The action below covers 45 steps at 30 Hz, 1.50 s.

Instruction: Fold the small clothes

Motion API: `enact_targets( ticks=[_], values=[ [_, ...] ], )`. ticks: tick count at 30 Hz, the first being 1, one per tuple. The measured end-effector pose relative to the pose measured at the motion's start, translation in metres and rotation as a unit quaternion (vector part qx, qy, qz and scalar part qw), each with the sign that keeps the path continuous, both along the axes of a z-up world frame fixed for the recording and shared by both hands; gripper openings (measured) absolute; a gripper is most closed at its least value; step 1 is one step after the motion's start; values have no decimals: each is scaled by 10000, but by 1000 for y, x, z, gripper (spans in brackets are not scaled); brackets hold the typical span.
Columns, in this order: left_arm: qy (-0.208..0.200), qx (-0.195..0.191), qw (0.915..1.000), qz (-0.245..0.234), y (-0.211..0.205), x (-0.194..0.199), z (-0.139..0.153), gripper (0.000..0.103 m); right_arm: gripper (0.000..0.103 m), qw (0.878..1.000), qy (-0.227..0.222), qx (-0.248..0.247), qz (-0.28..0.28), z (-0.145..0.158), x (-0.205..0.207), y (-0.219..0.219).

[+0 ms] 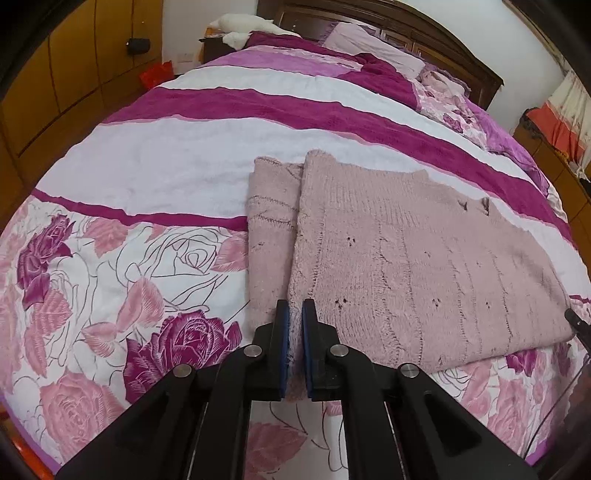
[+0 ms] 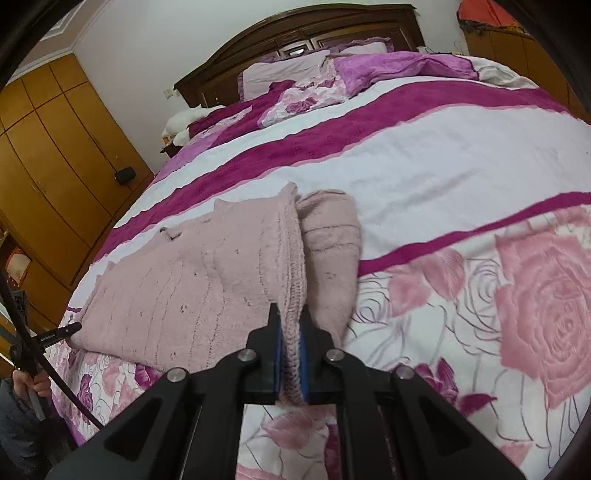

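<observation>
A dusty pink knitted sweater (image 1: 413, 266) lies flat on the bed, sleeves folded under along both sides. My left gripper (image 1: 294, 308) is shut on the sweater's near left hem corner, pink knit pinched between the blue pads. In the right wrist view the same sweater (image 2: 192, 280) spreads to the left, with a folded sleeve (image 2: 332, 258) beside it. My right gripper (image 2: 290, 314) is shut on the sweater's near right edge, a ribbed fold of knit between its fingers. The tip of the right gripper (image 1: 576, 321) shows at the left wrist view's right edge.
The bed is covered by a white, magenta and rose-print quilt (image 1: 147, 258). Pillows (image 1: 373, 48) and a dark wooden headboard (image 2: 295, 29) are at the far end. Wooden wardrobes (image 2: 48, 155) stand left of the bed. A hand and cable (image 2: 33, 373) show at lower left.
</observation>
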<state>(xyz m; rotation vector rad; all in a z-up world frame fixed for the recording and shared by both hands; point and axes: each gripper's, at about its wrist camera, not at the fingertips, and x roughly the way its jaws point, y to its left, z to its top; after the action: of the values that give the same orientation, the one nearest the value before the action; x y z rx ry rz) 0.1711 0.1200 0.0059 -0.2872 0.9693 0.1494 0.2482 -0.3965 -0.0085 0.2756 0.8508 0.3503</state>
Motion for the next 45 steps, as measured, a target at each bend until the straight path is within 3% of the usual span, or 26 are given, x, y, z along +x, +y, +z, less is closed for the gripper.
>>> enact_targets(
  ticks=[4,11,16,18,21,23,25,28,31,34,35,36,39,45],
  values=[
    [105,94,9999,-22,0,2,-2,0,9,9996,229,-154,74,-8,4,5],
    [107,123,9999,-7,1,-9,0,0,12,9995,129,-281,96,-2,6,12],
    [-438,324,9985,-52,-6,-18,29,0,13,9990,-188,-376,-132,14,6,12],
    [-612,400,9972,-161,-14,-9,46,0,23,9981,-398,-363,-293,24,5,8],
    [-671,323,9955,-586,-40,32,64,12,37,9960,-793,89,-401,34,6,3],
    [-514,149,9922,-1130,-74,80,67,18,38,9963,-767,216,-320,32,13,7],
    [-170,-198,9896,-1416,-106,128,59,20,38,9972,-686,46,-291,26,25,18],
    [494,-706,9848,-1510,-149,201,28,20,38,9976,-643,-123,-216,19,35,31],
    [1052,-537,9850,-1254,-170,234,0,20,38,9979,-619,-107,-175,18,37,32],
    [1195,-188,9873,-1028,-177,238,-17,17,38,9979,-624,-14,-188,19,36,26],
    [1109,-99,9895,-919,-176,238,-20,13,38,9980,-605,37,-199,19,37,23],
    [1051,-52,9908,-855,-175,236,-21,0,38,9980,-585,107,-213,20,37,21],
    [755,-165,9951,-622,-163,222,-17,0,38,9978,-548,294,-221,20,37,17],
    [309,-169,9971,-676,-145,188,-6,0,38,9986,-388,298,-200,15,39,20]
  ],
)
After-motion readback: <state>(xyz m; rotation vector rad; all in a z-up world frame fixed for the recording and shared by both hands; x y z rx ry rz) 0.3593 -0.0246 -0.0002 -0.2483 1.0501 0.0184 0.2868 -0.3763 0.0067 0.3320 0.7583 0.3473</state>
